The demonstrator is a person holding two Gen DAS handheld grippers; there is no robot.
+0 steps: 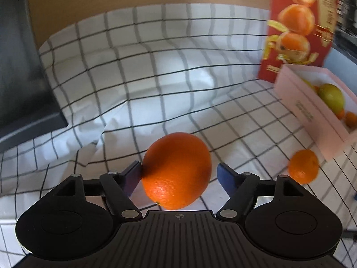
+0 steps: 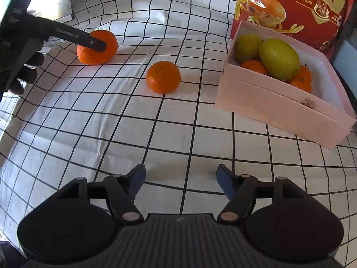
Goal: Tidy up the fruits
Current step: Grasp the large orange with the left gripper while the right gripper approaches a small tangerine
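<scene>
A large orange [image 1: 176,170] sits between the fingers of my left gripper [image 1: 178,174]; the left finger touches it and a small gap shows at the right finger. The jaws stand wide around it, open. In the right wrist view the same orange [image 2: 98,48] lies on the checked cloth with the left gripper's finger [image 2: 89,41] across it. A smaller orange [image 2: 163,77] lies on the cloth mid-table, also in the left wrist view [image 1: 303,166]. A pink box [image 2: 279,109] holds two green pears [image 2: 279,58] and small oranges. My right gripper [image 2: 180,178] is open and empty above the cloth.
A red printed carton [image 2: 312,4] stands behind the pink box, also in the left wrist view [image 1: 299,29]. A dark object [image 1: 20,67] stands at the far left of the left wrist view. The checked cloth [image 2: 133,122] is rumpled toward the back.
</scene>
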